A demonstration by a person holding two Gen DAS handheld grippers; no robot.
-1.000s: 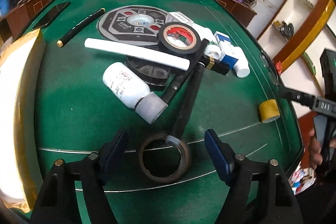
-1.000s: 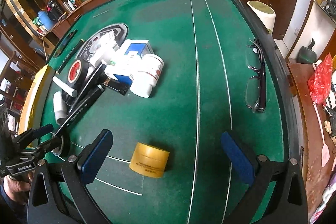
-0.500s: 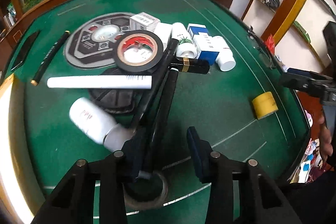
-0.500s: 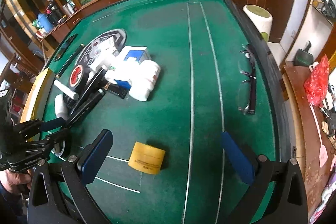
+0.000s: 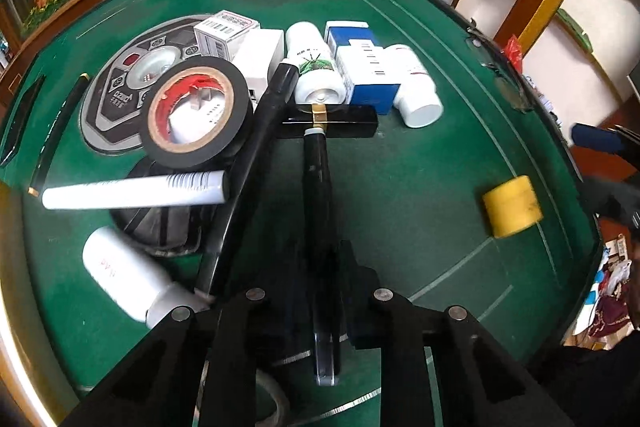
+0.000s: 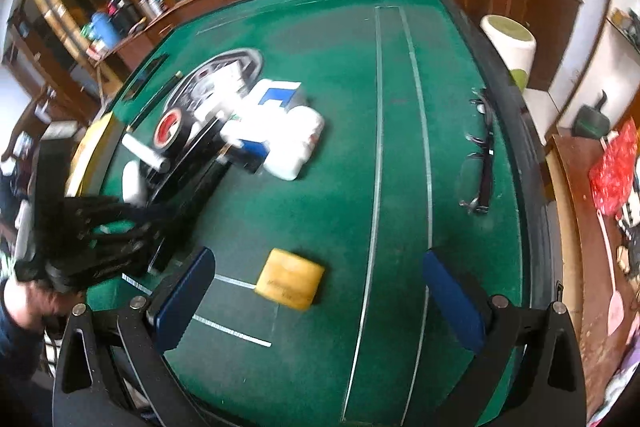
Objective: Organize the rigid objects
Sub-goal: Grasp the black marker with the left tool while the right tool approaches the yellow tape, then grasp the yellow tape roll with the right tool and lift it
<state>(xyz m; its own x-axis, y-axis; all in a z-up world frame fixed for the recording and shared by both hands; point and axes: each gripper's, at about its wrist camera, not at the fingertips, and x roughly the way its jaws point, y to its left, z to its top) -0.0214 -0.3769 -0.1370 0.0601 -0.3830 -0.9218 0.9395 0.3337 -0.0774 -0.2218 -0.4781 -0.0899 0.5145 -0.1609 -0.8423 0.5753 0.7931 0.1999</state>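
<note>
On the green felt table [image 5: 420,27], close under the left wrist camera, we found the left gripper [image 5: 320,267] with its jaws drawn nearly together on a long black pen [image 5: 316,187]. The pen's long axis ran almost straight away from the camera, its clear end sticking out toward us past the fingers and its far tip meeting a short black case with a gold band [image 5: 328,117] that lay crosswise. A second black rod [image 5: 256,151] slanted up and away just beside it, leaning toward the roll of black tape [image 5: 196,113]. A white tube [image 5: 132,191] lay crosswise to the left, and a white bottle [image 5: 124,275] sat nearer us.

From the right wrist view, we saw the right gripper [image 6: 320,295] with its blue pads spread wide and holding nothing, poised over a yellow tape roll [image 6: 290,279]. A pair of glasses [image 6: 478,167] rested near the table's right edge.
</note>
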